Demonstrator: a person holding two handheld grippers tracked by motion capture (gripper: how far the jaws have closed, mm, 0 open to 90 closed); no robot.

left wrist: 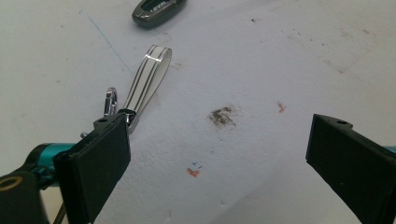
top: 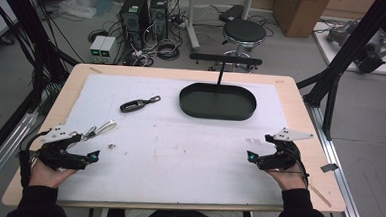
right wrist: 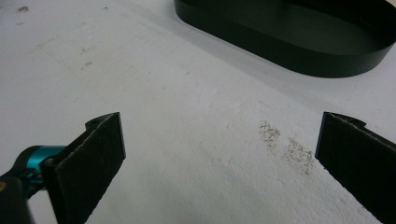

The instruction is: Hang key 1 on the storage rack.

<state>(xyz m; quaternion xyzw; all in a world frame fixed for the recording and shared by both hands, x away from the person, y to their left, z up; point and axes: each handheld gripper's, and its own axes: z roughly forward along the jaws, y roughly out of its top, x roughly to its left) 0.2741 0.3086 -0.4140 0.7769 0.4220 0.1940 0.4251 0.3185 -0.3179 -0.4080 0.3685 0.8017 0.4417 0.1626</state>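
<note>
Over on the left side of the table (top: 300, 119), the left gripper (top: 81, 145) sat low near the front edge with its jaws spread wide and nothing between them. Right beside it lay the striped strap with the metal clip (top: 100, 129), flat on the white mat (top: 189, 138); in the left gripper view that strap (left wrist: 147, 79) ran up and away from the left jaw, its clip end just next to the pad but not pinched. A bit further back and toward the middle was the dark key fob (top: 137, 104), lying on its own, well apart from both grippers.

Moving right, the black oval tray (top: 217, 110) sat at the far middle of the mat and looked like it had nothing in it. The right gripper (top: 258, 148) rested near the front right, jaws also wide and holding nothing; from its own view the tray (right wrist: 289, 56) was ahead with bare mat in front of the pads.

So my read was that basically nothing had been done yet. Both loose items were still out on the mat, and if they were meant for the tray, the picking up and carrying was all left to do.
</note>
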